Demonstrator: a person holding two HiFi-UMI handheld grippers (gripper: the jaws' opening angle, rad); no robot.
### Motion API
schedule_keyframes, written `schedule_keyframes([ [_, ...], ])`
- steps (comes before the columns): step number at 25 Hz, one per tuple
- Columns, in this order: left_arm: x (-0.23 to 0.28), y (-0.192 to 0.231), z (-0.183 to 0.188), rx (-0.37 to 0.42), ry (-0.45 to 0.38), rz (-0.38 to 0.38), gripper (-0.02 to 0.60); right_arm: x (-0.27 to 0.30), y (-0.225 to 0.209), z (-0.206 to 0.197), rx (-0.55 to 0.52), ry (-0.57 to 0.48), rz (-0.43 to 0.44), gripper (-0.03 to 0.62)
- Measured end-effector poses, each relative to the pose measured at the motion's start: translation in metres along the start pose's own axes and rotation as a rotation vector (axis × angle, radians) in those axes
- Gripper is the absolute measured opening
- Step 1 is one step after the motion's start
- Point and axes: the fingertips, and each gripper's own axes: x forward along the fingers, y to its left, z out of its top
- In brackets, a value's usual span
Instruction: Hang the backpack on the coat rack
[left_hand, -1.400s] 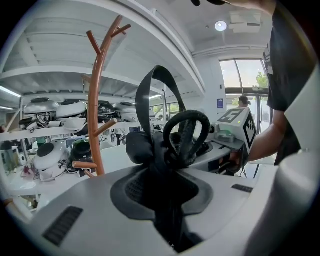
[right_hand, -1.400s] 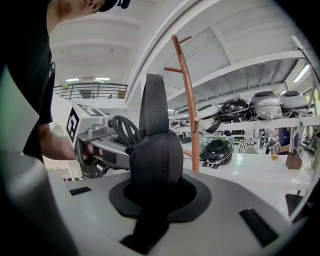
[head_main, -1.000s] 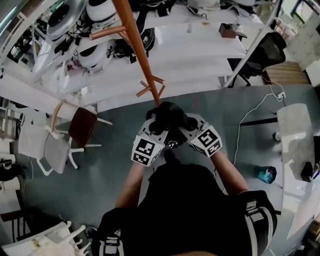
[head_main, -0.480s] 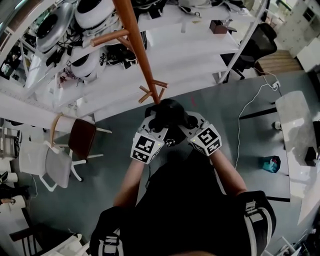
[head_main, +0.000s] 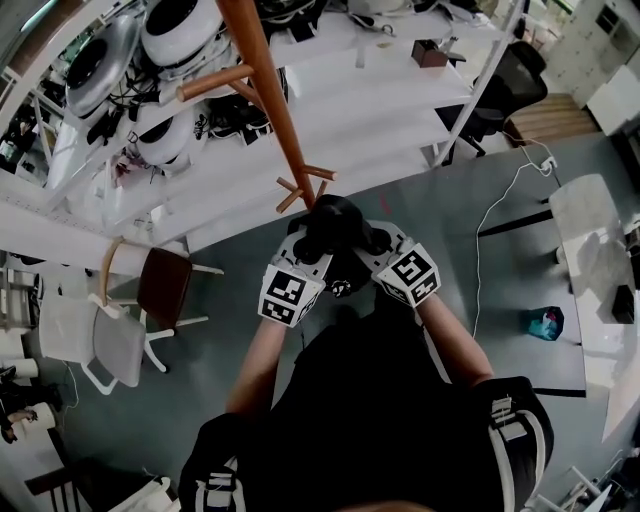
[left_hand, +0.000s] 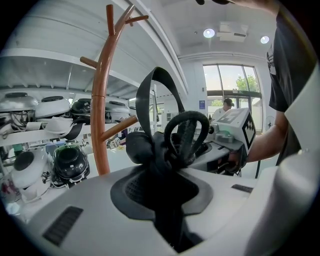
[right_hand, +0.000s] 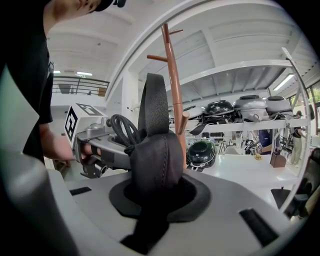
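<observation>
Both pairs of jaws are clamped on the top of the black backpack (head_main: 335, 224): the left gripper (head_main: 313, 250) grips bunched fabric by the handle, the right gripper (head_main: 377, 248) a padded strap end. Held in the air between them, its webbing loop (right_hand: 153, 102) stands upright, just beside the coat rack (head_main: 268, 95) pole.
</observation>
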Motion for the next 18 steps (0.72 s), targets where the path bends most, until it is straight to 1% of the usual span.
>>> schedule_keyframes([
  [3,0.004,-0.001,0.001,-0.001,-0.006,-0.007,0.087,0.0,-0.005,0.002,-0.002,-0.011,0.002,0.087],
  [10,0.014,0.005,0.003,-0.012,0.001,0.013,0.087,0.005,-0.019,0.004,-0.004,-0.009,0.021,0.087],
  [18,0.023,0.021,0.003,-0.038,0.0,0.063,0.087,0.022,-0.035,0.003,-0.019,0.001,0.072,0.089],
])
